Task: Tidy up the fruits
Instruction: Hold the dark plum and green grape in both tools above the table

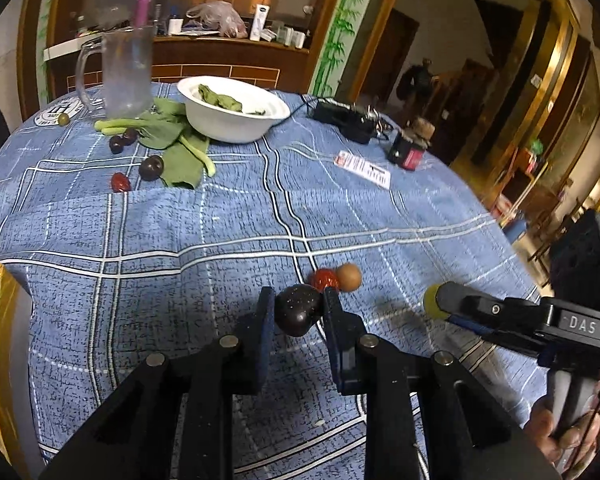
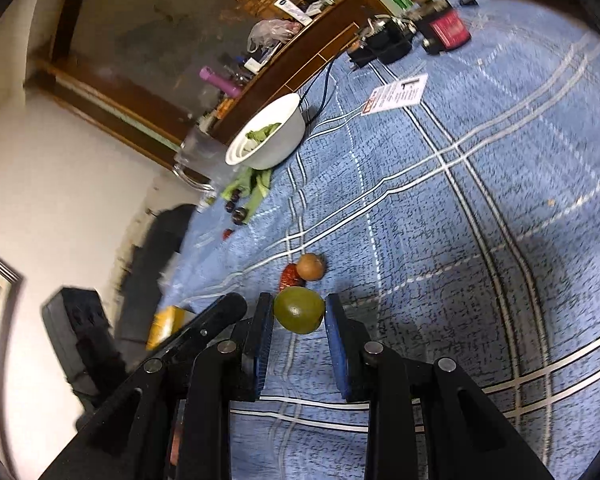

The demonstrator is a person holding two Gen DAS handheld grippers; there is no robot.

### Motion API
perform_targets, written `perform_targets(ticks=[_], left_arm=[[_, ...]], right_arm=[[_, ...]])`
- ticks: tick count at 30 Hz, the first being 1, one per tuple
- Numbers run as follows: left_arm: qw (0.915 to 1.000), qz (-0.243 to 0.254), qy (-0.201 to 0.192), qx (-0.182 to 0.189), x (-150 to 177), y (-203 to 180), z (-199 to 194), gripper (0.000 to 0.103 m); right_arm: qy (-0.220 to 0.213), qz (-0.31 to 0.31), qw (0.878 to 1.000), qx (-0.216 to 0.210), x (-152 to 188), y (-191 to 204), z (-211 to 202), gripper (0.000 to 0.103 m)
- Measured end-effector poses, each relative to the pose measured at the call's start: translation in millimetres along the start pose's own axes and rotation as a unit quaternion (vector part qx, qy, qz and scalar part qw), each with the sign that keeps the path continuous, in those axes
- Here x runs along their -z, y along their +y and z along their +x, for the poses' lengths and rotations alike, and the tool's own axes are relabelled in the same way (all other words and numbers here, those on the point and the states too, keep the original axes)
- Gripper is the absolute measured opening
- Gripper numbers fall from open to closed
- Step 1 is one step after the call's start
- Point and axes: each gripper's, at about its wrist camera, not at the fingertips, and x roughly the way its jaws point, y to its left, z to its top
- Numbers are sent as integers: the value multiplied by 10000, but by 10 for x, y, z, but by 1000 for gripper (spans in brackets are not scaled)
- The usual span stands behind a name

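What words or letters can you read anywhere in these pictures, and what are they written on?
"DAS": white letters on the black body of the right gripper, seen from the left wrist camera.
White paper tag on the tablecloth: printed lines, too small to read.
Round white emblem on the tablecloth beside the glass mug: lettering too blurred to read.
Red label on the dark jar: unreadable.
White box on the far counter: print too small to read.

A dark purple round plum (image 1: 298,310) and a green round fruit (image 2: 299,309) sit pinched between fingers. A wrinkled red date (image 1: 324,279) touches a tan round fruit (image 1: 348,277) on the table; more dark plums (image 1: 151,167) lie farther off.
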Motion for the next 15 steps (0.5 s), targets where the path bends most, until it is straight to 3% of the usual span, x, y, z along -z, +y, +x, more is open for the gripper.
perform_targets(ticks=[5, 15], left_arm=[[10000, -87, -40, -6, -14, 17, -34, 22], [9999, -117, -60, -6, 22, 1, -78, 22]], right_arm=[[58, 132, 9998, -114, -4, -25, 32, 28], [-83, -454, 9976, 516, 28, 155, 66, 28]])
